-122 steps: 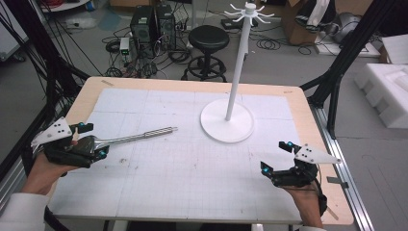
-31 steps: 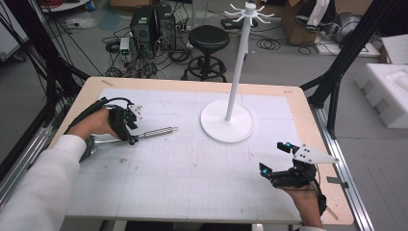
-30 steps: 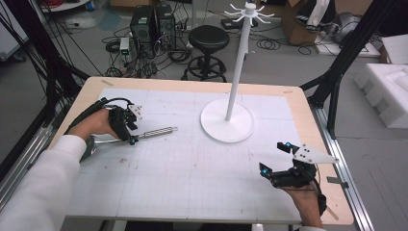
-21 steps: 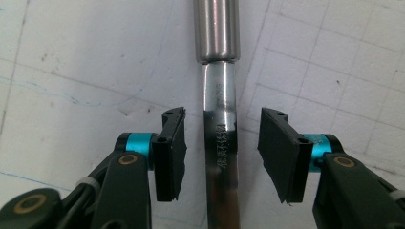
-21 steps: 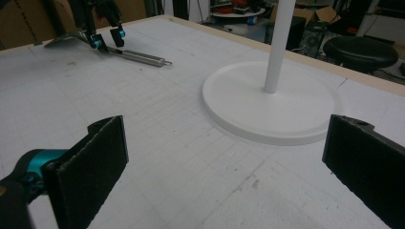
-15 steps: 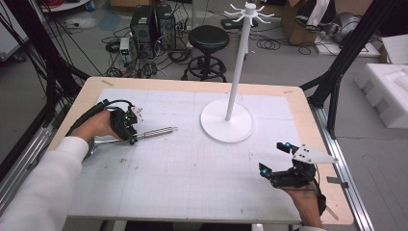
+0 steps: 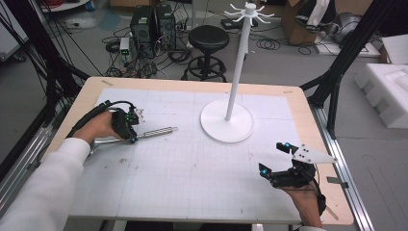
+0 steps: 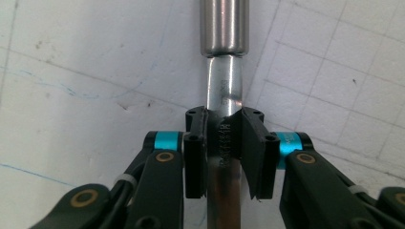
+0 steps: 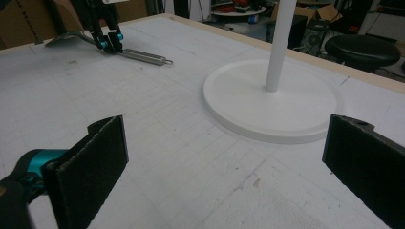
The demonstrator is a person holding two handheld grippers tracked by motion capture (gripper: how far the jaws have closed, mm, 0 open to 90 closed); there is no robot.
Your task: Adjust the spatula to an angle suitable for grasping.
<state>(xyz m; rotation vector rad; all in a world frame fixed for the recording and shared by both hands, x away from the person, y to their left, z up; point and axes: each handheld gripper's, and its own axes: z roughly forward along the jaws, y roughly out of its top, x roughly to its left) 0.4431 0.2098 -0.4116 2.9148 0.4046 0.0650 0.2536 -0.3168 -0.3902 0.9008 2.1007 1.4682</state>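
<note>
On the white gridded table top (image 7: 192, 183), toward its left side, lies the long shiny metal utensil (image 7: 154, 133), and the left gripper (image 8: 224, 143) has just closed its jaws on the flat shank below the round handle. Near the front right corner, the right gripper (image 9: 224, 157) hovers with jaws wide and empty, facing the white round-based stand (image 7: 227, 120)

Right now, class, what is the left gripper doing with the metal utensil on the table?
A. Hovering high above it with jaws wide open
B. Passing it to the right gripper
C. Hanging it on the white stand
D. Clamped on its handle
D: in the left gripper view the left gripper has its two black jaws pressed against both sides of the metal utensil, which lies flat on the table.
</note>
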